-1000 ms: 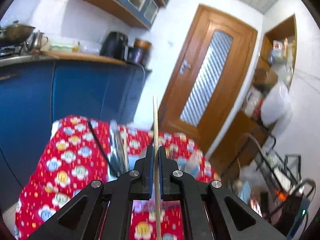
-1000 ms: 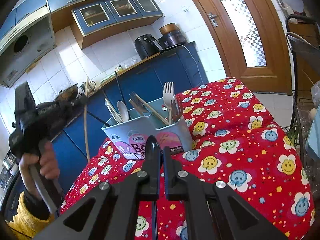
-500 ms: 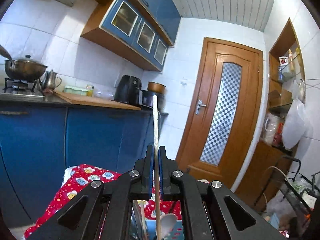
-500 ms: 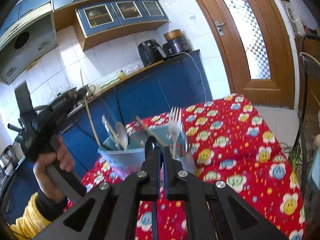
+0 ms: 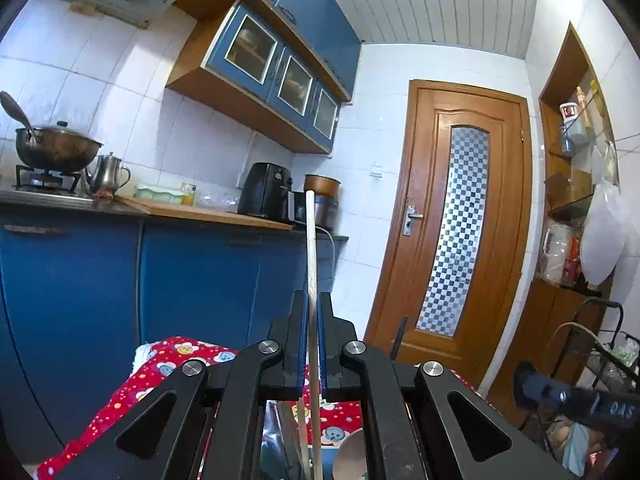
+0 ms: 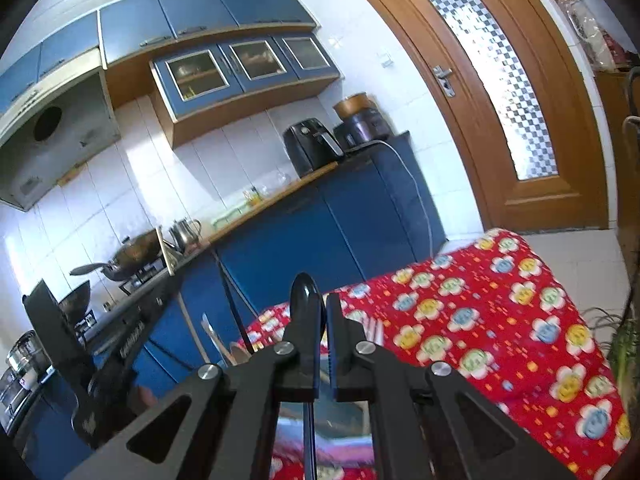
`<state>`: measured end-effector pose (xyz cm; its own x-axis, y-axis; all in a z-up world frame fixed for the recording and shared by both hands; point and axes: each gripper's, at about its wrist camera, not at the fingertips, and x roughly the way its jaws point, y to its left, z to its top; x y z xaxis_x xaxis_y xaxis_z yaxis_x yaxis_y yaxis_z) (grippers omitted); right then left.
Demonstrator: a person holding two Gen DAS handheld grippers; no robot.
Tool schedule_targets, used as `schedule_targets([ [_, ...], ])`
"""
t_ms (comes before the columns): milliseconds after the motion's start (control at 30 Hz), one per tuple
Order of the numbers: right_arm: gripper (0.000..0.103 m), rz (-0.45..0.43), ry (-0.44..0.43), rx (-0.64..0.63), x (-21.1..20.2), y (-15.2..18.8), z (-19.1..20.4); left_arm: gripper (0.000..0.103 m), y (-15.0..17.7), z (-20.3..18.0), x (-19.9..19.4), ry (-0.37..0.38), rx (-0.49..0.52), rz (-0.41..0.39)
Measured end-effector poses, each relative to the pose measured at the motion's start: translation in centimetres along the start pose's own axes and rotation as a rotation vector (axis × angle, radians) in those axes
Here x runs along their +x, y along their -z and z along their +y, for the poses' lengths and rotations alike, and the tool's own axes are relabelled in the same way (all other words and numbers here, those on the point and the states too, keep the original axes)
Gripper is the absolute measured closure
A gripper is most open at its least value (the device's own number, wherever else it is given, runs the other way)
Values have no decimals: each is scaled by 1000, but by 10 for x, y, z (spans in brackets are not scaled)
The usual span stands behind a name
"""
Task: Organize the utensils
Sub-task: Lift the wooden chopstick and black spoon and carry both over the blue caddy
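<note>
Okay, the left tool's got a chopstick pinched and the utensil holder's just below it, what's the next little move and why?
Probably lower the left tool straight down. It is shut on the chopstick, which stands upright, and the utensil holder with other utensils shows right beneath it on the red tablecloth, so the lower end should slide in.
</note>
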<state>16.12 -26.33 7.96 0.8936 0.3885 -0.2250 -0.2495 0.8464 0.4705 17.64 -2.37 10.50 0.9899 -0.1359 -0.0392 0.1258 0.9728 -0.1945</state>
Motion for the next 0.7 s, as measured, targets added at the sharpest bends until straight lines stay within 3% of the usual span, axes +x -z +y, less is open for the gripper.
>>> schedule_targets([
  [300, 97, -39, 2, -74, 29, 11, 4, 99, 10, -1, 3, 0, 20, 22],
  [700, 96, -70, 44, -149, 35, 22, 3, 97, 8, -2, 2, 12, 12, 47],
])
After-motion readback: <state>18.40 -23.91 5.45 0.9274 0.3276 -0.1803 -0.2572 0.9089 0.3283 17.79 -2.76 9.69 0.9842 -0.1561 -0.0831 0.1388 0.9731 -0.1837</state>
